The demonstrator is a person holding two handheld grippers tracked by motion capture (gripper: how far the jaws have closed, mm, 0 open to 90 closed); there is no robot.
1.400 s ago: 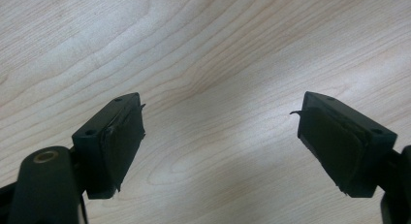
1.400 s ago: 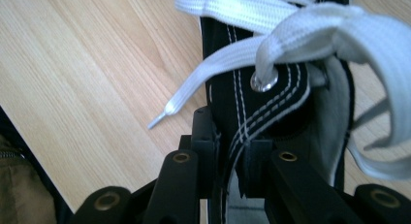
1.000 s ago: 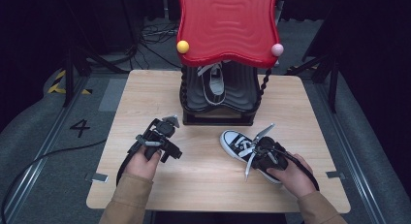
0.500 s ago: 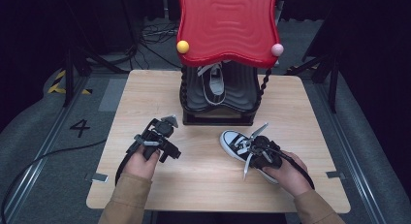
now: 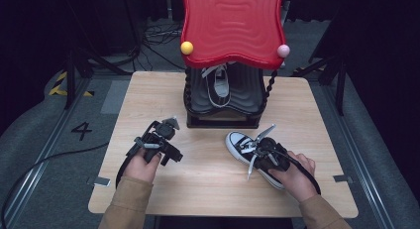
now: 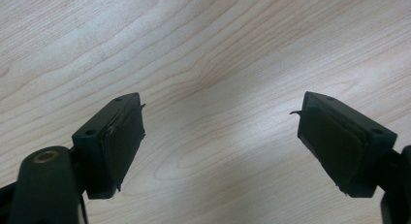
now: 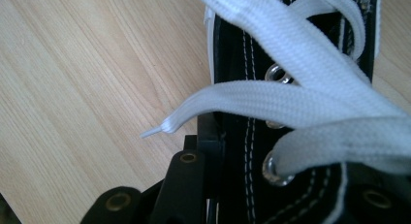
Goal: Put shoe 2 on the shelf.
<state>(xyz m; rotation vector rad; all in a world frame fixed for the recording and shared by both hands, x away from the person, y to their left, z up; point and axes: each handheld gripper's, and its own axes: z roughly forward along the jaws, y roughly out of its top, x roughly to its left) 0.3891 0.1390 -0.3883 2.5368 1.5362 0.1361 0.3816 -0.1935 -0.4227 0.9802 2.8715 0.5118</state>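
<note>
A black canvas sneaker (image 5: 238,142) with white laces lies on the wooden table (image 5: 148,95) at the right, toe pointing to the far left. My right gripper (image 5: 265,152) sits over its laced middle. Its jaws have just been closing with the sneaker between them. In the right gripper view, one black finger (image 7: 191,180) presses against the sneaker's side (image 7: 242,88) beneath a loose lace (image 7: 271,100); the other finger is hidden. My left gripper (image 5: 158,144) rests on the table at the left, its jaws (image 6: 220,146) wide apart over bare wood.
A dark shoe rack (image 5: 223,117) with a wavy red top (image 5: 230,26) stands at the table's far middle. A second black sneaker (image 5: 219,85) sits on its shelf. Yellow and pink balls mark the top's front corners. Cables lie on the floor behind.
My right hand has edged slightly forward and left along the sneaker. The left gripper and the sneaker itself have stayed where they were.
</note>
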